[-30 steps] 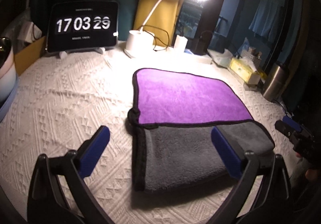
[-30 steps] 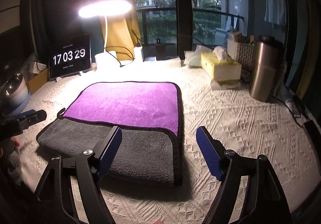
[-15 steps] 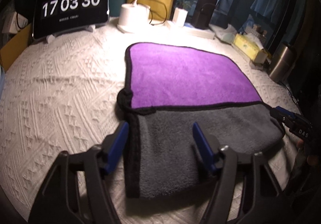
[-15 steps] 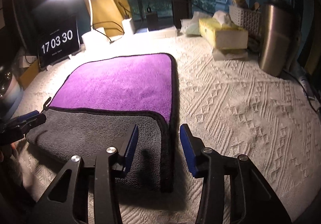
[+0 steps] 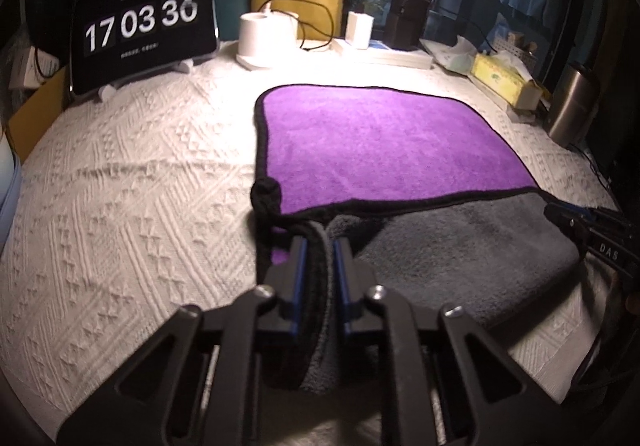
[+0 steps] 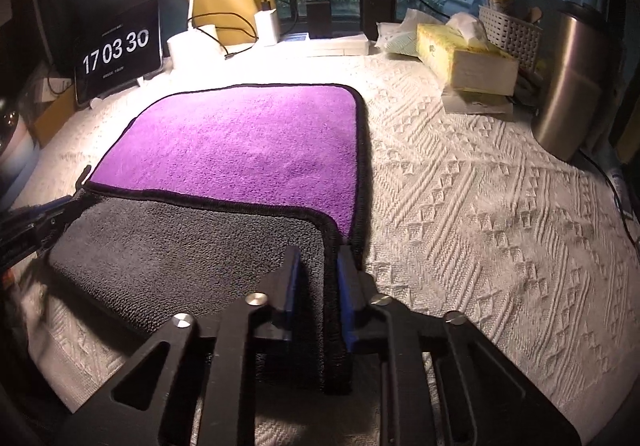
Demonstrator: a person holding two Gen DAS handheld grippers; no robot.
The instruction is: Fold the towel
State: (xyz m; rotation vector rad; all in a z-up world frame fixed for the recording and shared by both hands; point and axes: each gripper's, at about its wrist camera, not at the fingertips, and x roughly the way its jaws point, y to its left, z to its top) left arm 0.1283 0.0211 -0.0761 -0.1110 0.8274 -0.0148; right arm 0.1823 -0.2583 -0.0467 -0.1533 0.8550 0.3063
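Observation:
A towel, purple on one face (image 5: 372,150) and grey on the other, lies on the white bedspread with its near part folded over, grey side up (image 5: 460,246). My left gripper (image 5: 320,246) is shut on the near left corner of the grey flap. My right gripper (image 6: 318,258) is shut on the near right corner of the towel (image 6: 240,150), on its black edge. Each gripper shows at the side of the other's view: the right one (image 5: 592,234) and the left one (image 6: 36,222).
A clock tablet (image 5: 140,26) and a lamp base (image 5: 266,38) stand at the back. A tissue box (image 6: 464,58), a white basket (image 6: 508,30) and a steel tumbler (image 6: 568,82) stand at the right. The white bedspread (image 6: 480,206) lies under everything.
Both grippers have moved forward and down onto the towel's near corners and closed on them. They were wide open a second ago.

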